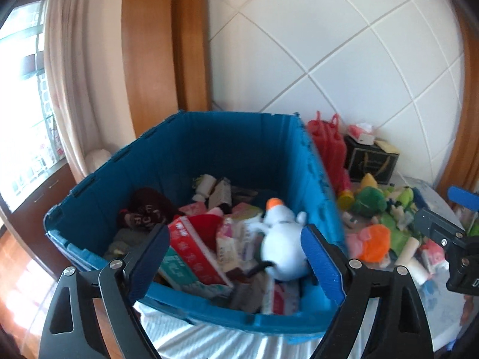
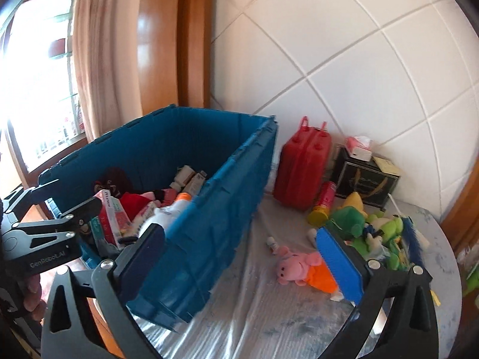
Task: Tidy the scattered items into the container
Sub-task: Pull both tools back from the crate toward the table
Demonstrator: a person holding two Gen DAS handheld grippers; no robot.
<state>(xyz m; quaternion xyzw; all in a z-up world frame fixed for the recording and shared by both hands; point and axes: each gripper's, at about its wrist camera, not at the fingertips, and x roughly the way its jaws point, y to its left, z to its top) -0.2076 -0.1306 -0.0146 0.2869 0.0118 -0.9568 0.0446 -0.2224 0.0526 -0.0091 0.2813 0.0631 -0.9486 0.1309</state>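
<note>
Toys still lie scattered on the bench [image 2: 269, 314] to the right of the blue crate [image 1: 239, 155]. Left tool [image 1: 236, 257], jaws spread and empty, hangs over the crate's near rim, where a white plush [image 1: 284, 245] tops the pile. Right tool [image 2: 239, 257], likewise released, faces the pink plush [image 2: 295, 267], probably its next pick.

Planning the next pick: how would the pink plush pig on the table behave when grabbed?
The pink plush pig looks soft, so it would probably squash and flop between the fingers. Likely light for its size. Lying flat on the wrinkled table cover, it seems unlikely to roll.
</note>
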